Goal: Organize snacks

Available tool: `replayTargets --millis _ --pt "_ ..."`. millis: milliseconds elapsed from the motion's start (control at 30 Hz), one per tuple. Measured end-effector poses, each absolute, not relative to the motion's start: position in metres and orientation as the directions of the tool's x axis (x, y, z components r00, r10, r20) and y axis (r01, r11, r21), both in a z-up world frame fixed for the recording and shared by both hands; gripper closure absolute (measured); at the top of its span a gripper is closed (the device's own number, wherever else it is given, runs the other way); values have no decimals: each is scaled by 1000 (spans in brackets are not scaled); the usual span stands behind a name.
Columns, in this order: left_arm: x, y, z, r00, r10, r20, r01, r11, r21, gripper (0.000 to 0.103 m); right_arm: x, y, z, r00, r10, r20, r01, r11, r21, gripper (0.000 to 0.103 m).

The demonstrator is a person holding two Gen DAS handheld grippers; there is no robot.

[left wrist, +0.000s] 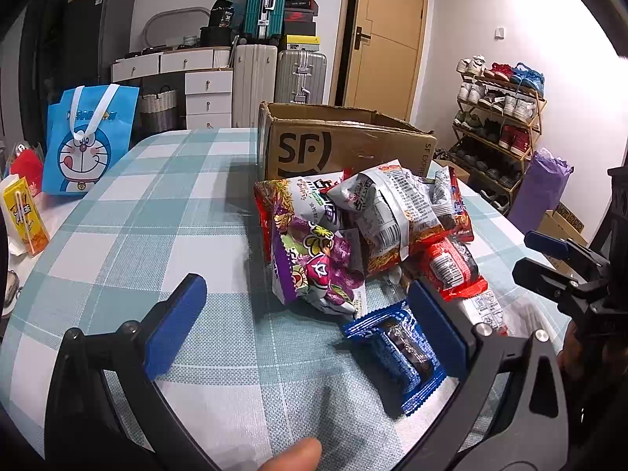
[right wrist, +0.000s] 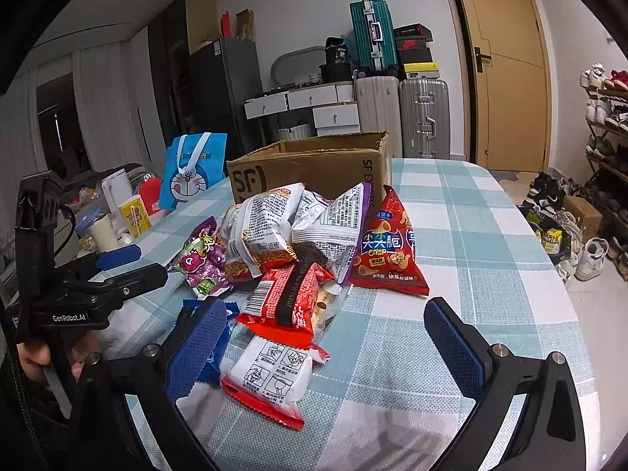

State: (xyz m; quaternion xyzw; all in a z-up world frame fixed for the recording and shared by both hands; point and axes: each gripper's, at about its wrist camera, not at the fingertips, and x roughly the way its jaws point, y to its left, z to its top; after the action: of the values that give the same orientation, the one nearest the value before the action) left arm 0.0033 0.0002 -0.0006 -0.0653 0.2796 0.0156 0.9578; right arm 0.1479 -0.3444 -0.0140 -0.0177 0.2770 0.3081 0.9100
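Observation:
A pile of snack packets lies on the checked tablecloth in front of an open cardboard SF box. The pile and box also show in the right wrist view. My left gripper is open and empty; a blue cookie packet lies just inside its right finger. A purple packet sits ahead of it. My right gripper is open and empty over a red-and-white packet. A red triangular crisp bag lies ahead of it.
A blue Doraemon bag and a yellow carton stand at the table's left. Suitcases, drawers and a door are behind. A shoe rack stands right of the table. The other gripper shows in each view: the right gripper and the left gripper.

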Motion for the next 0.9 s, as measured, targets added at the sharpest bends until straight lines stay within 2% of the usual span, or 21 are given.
replayTargets --millis 900 --pt "3 0 0 843 -7 -538 -64 991 -114 1 151 -340 -16 655 550 -517 -571 810 138 1"
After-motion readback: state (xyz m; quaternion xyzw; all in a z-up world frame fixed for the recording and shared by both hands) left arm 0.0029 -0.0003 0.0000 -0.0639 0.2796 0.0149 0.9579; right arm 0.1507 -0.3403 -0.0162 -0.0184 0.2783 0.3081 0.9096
